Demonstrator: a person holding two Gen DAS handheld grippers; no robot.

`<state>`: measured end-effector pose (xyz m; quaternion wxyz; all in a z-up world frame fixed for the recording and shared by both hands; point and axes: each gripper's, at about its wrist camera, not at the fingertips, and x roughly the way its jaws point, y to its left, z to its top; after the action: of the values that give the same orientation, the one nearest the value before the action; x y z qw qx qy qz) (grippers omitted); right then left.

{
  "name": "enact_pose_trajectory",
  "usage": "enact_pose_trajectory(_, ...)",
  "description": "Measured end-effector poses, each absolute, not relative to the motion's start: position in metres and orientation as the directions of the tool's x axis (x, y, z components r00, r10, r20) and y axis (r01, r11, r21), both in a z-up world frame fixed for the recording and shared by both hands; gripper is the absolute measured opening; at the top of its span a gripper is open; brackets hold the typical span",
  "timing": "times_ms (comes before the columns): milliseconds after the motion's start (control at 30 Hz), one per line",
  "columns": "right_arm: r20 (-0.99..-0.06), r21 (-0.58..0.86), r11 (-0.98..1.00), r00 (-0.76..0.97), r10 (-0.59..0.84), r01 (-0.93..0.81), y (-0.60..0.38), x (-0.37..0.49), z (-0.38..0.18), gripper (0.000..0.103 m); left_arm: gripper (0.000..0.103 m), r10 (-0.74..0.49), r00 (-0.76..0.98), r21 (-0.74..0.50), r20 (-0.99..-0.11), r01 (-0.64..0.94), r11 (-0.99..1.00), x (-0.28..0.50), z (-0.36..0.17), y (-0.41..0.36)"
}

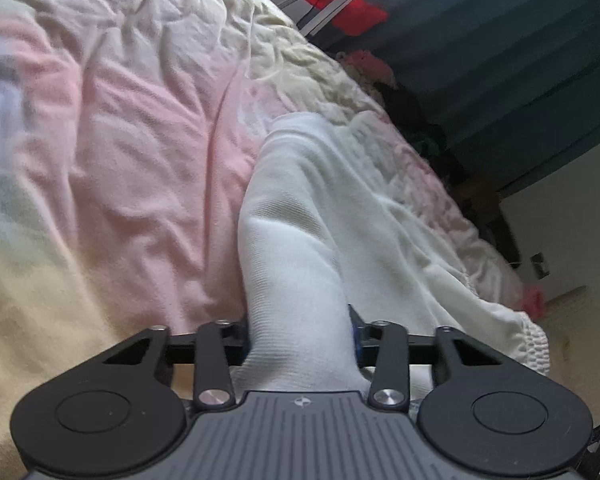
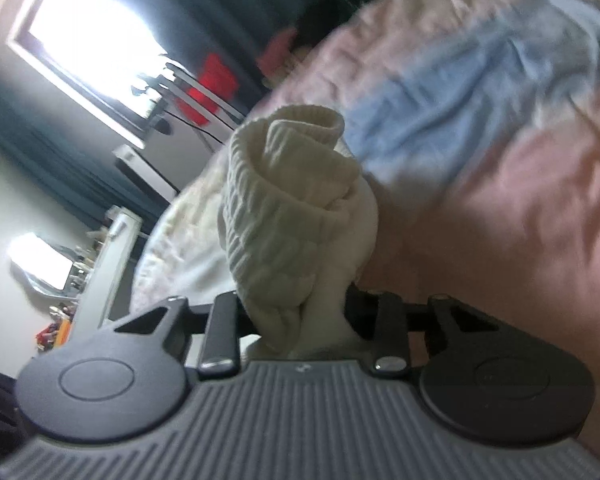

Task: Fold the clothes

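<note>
Left gripper (image 1: 298, 340) clenched on white garment (image 1: 320, 216) over bedspread (image 1: 120, 140). Right gripper (image 2: 300, 312) clenched on its ribbed cuff (image 2: 276, 208).

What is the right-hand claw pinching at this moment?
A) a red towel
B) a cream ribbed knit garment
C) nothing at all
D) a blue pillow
B: in the right wrist view the right claw is closed on the bunched cream ribbed knit garment, which rises from between its fingers above the pink and blue bedspread.
</note>
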<state>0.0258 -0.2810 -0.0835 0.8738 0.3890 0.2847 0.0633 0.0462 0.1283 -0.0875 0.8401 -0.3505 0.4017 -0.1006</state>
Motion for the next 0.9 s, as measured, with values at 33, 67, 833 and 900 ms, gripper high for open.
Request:
enact_pose_trajectory(33,-0.429,0.724,0.683,0.839,0.336,0.097,-0.281,0.026,-0.079,0.033,0.032,-0.46,0.664,-0.681,-0.59,-0.104,0.725,0.046,-0.083,0.129)
enact_pose_trajectory(67,-0.411,0.731,0.677,0.846,0.339,0.084,-0.281,0.028,-0.073,0.033,0.031,-0.465,0.671,-0.687,-0.577,-0.092,0.721,0.047,-0.077,0.13)
enact_pose_trajectory(833,-0.075,0.754,0.655,0.997,0.014,0.048,-0.483,0.192,-0.007,0.031,0.028,-0.584,0.721,-0.614,-0.373,0.28,0.738,0.34,0.031,-0.146)
enact_pose_trajectory(900,-0.093,0.759,0.645,0.995,-0.023,0.086,-0.499,0.205,-0.025,0.031,0.028,-0.591,0.715,-0.594,-0.373,0.306,0.744,0.369,0.021,-0.177)
